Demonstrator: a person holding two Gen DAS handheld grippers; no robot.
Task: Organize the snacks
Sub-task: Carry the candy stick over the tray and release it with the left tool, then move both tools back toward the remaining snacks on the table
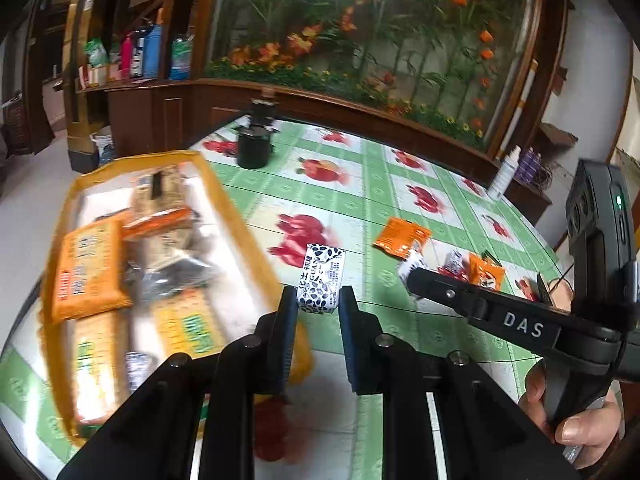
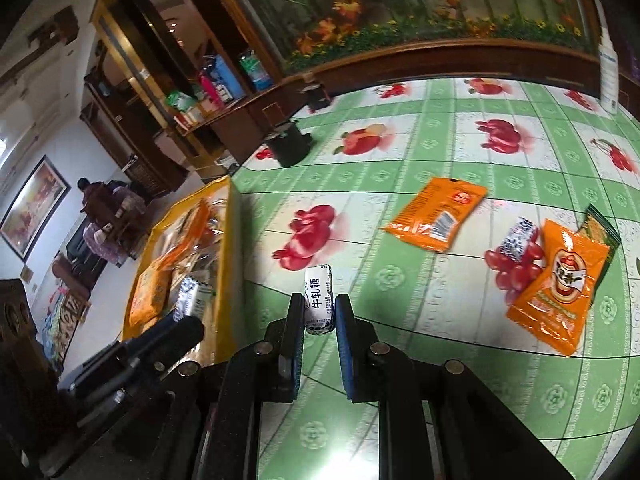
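Note:
My left gripper (image 1: 319,304) is shut on a white-and-black patterned candy (image 1: 323,278), held just right of the yellow-rimmed snack tray (image 1: 228,200), which holds several orange and tan packets. My right gripper (image 2: 320,312) is shut on a white nougat candy (image 2: 319,299) above the green tablecloth, right of the tray (image 2: 226,216). The right gripper also shows in the left wrist view (image 1: 408,276), and the left one in the right wrist view (image 2: 190,320). On the cloth lie two orange packets (image 2: 436,214) (image 2: 560,284), another patterned candy (image 2: 518,240) and a green packet (image 2: 600,228).
A black cup (image 1: 254,146) stands at the table's far side. A white bottle (image 1: 506,174) stands at the far right edge. A wooden planter ledge with flowers (image 1: 360,60) runs behind the table. A shelf with bottles (image 1: 136,56) is at the left.

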